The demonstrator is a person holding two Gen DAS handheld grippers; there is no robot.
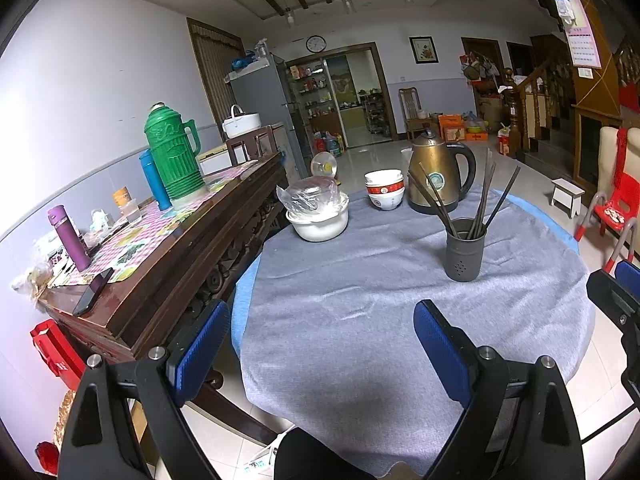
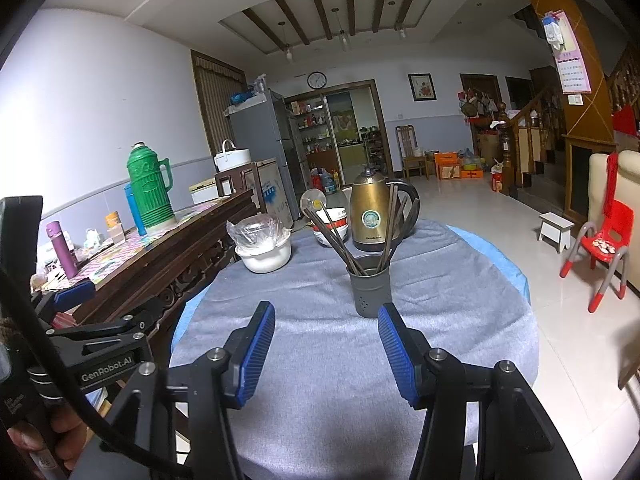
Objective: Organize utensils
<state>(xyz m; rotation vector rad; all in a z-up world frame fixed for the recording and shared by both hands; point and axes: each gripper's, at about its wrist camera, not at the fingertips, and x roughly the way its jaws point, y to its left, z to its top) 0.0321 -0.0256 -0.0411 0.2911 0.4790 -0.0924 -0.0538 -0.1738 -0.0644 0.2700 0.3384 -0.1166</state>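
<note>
Right wrist view is showing the right gripper hovering over the near part of the grey-clothed round table, its blue pads standing apart with nothing between them. The left gripper is likewise standing wide open and empty above the cloth. The dark chopsticks are already leaning fanned out inside the grey perforated holder, which is standing upright just beyond the right fingertips; no loose utensil is lying on the cloth, so the sorting is probably finishing. If a stick is needing adjustment, the operator should be approaching from above, pinching one shaft near its upper end and keeping the holder from tipping. Behind the holder, the gold kettle and stacked bowls are crowding the far side, and a plastic-covered white pot is sitting at far left, beside the wooden sideboard bearing a green thermos.
</note>
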